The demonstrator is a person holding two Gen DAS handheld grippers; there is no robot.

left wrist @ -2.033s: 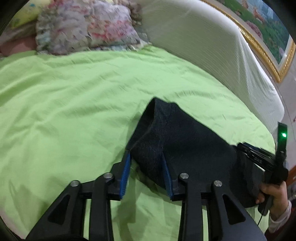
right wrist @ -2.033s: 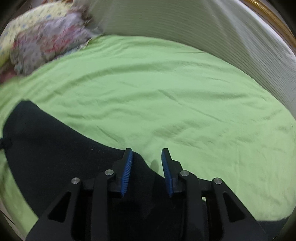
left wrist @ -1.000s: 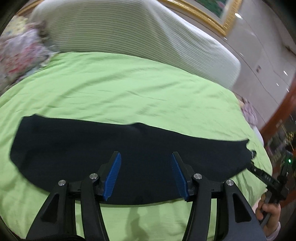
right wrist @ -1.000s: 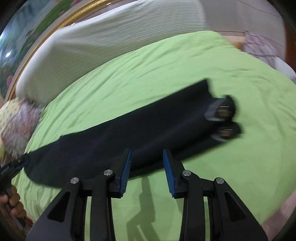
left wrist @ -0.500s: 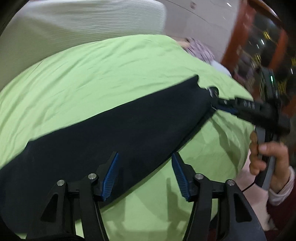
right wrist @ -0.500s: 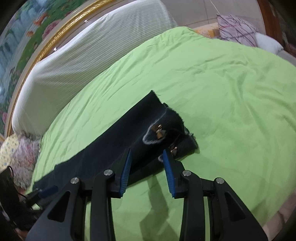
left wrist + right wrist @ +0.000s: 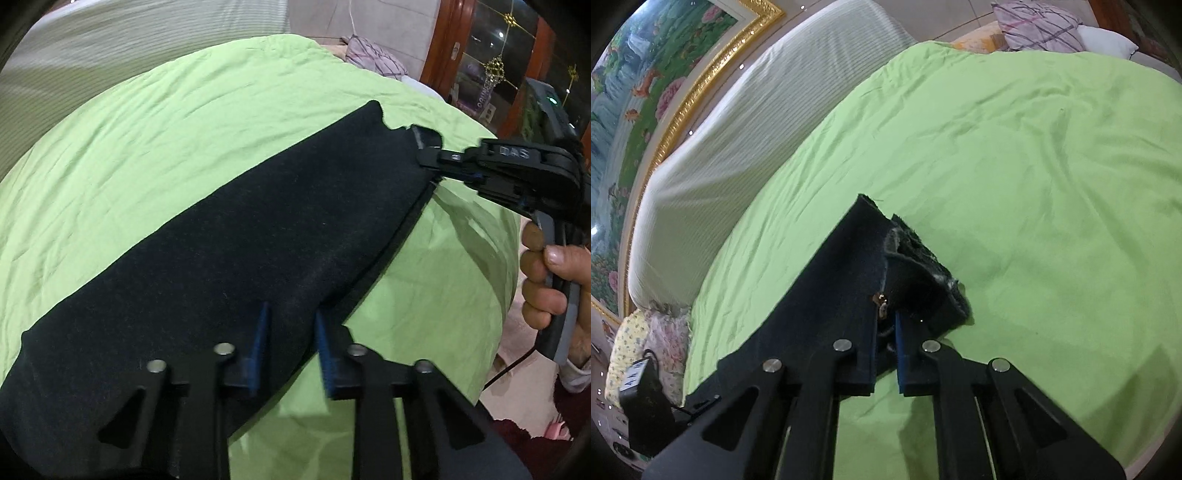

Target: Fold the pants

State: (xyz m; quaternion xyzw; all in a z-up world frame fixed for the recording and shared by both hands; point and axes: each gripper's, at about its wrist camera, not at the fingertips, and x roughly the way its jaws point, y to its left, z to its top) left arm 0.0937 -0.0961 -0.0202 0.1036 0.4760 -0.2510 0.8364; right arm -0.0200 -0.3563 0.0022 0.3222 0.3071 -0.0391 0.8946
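While the bed point(image 7: 184, 122) carries the load, treat its green sheet as the working surface. On it, the pants point(image 7: 229, 258) lie as one long dark band, running from 8 o'clock to 2 o'clock in the left wrist view. At the waistband end, the right tongs point(image 7: 885, 325) are clamped on the pants beside the zipper pull point(image 7: 881, 301). Nearer the middle, the left tongs point(image 7: 290, 343) straddle the near edge, blue pads apart with cloth between; whether they grip cannot be told. Recommended practice: close the left tongs fully, keep the band taut, lift both ends evenly.
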